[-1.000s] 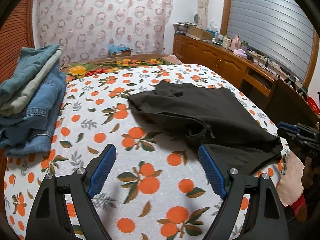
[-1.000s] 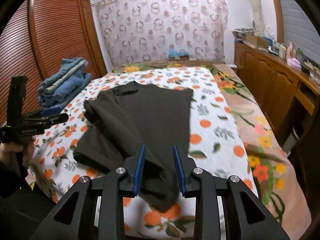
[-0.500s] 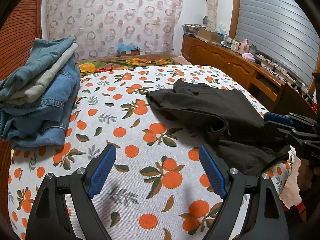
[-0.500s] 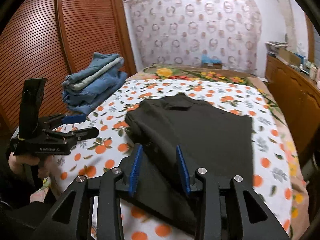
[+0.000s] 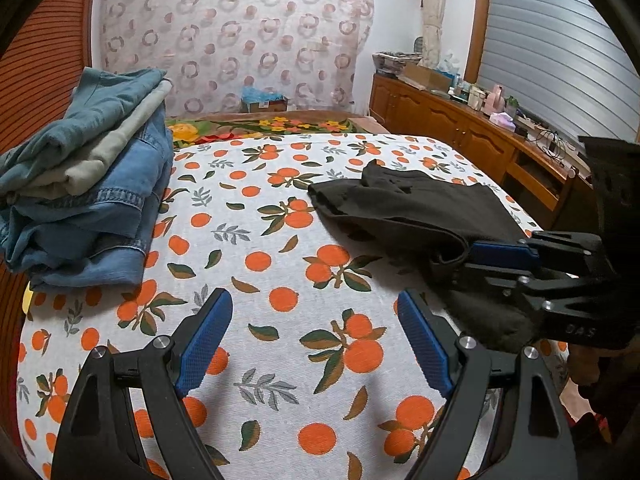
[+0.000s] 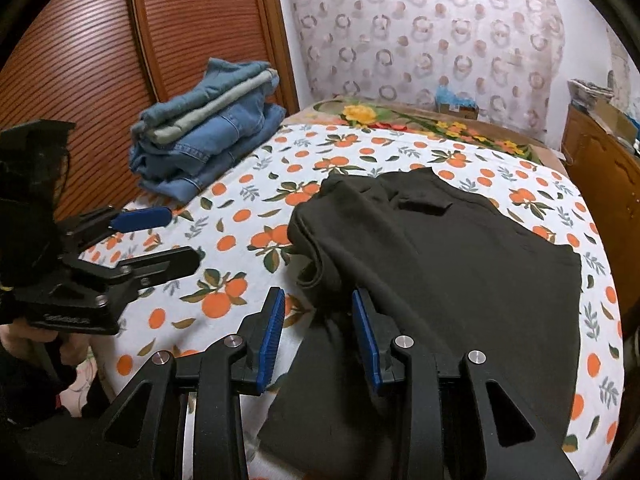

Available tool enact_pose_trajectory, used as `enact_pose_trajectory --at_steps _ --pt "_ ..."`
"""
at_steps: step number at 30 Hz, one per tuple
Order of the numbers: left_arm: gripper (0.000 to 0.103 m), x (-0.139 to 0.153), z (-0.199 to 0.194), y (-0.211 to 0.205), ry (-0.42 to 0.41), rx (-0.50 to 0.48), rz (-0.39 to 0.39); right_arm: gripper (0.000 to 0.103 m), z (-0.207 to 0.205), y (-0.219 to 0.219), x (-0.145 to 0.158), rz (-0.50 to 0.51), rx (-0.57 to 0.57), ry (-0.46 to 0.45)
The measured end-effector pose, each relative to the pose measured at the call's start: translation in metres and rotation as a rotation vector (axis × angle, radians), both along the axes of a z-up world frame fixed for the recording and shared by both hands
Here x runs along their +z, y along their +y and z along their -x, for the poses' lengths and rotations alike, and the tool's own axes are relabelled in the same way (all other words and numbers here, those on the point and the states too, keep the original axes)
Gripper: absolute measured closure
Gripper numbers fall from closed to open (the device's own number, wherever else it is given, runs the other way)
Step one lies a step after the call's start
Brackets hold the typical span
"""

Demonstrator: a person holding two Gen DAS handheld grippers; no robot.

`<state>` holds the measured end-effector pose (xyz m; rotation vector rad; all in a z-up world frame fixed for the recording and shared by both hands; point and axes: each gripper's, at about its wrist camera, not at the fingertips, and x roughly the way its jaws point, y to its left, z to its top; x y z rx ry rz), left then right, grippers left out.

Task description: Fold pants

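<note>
Jeans (image 5: 86, 200) sit stacked at the far left of the bed (image 5: 280, 320), a folded pile of blue denim with a pale green layer near the top, close against the brown slatted wardrobe (image 6: 80, 60). Nearer me, my left gripper (image 5: 316, 344) hangs over bare orange-print sheet with its jaws spread wide and nothing between the blue pads; in the right wrist view it shows at the left edge (image 6: 176, 236), my hand (image 6: 48, 340) under its handle.

Right of that bare stretch lie the pants (image 6: 440, 260), dark, flattened across the right half of the bed, with one side doubled over into a thick roll along their left edge and a flat panel reaching toward the far right. A small pocket flap shows near their far end. My right gripper (image 6: 318, 328) is at the near left edge of the pants, over the rolled part. Its jaws have just been opening a little and stand partly apart; dark cloth lies between and beneath the pads, but I cannot see them pressing on it. From the left wrist view it (image 5: 472, 258) points in from the right at that rolled edge.

Farther right, a wooden sideboard (image 5: 460, 132) runs along the wall, cluttered on top.
</note>
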<state>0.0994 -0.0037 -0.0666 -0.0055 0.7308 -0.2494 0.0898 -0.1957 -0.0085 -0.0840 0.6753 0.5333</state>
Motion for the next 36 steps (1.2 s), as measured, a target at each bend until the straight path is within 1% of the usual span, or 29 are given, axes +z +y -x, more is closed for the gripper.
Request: enact_pose_trajectory --at_steps 6,7,8,11,14,19,26,31,36 --pt "0.018 -0.002 -0.003 0.002 0.003 -0.005 -0.007 0.067 -0.015 0.016 0.001 0.042 0.022 -0.005" --pt "0.018 -0.002 -0.004 0.001 0.005 -0.006 -0.009 0.075 -0.015 0.018 0.002 0.049 0.026 -0.012" --pt "0.018 -0.002 -0.005 0.0 0.006 -0.01 -0.012 0.093 -0.015 0.019 0.003 0.057 0.03 -0.019" --pt "0.018 0.0 -0.01 -0.005 0.006 -0.021 -0.021 0.098 -0.013 0.016 0.007 0.069 0.048 -0.031" --pt "0.018 0.002 -0.016 -0.011 0.01 -0.035 -0.021 0.098 -0.016 0.006 0.013 0.065 0.045 -0.043" --pt "0.018 0.002 -0.029 -0.022 0.015 -0.061 -0.03 0.099 -0.024 -0.023 0.028 0.042 -0.005 -0.069" --pt "0.018 0.004 -0.049 -0.034 0.031 -0.086 -0.025 0.099 -0.042 -0.057 0.045 0.079 -0.082 -0.117" --pt "0.018 0.005 -0.064 -0.046 0.039 -0.107 -0.034 0.099 -0.058 -0.067 0.042 0.105 -0.103 -0.108" --pt "0.018 0.004 -0.082 -0.061 0.057 -0.134 -0.052 0.099 -0.075 -0.066 0.027 0.107 -0.129 -0.067"
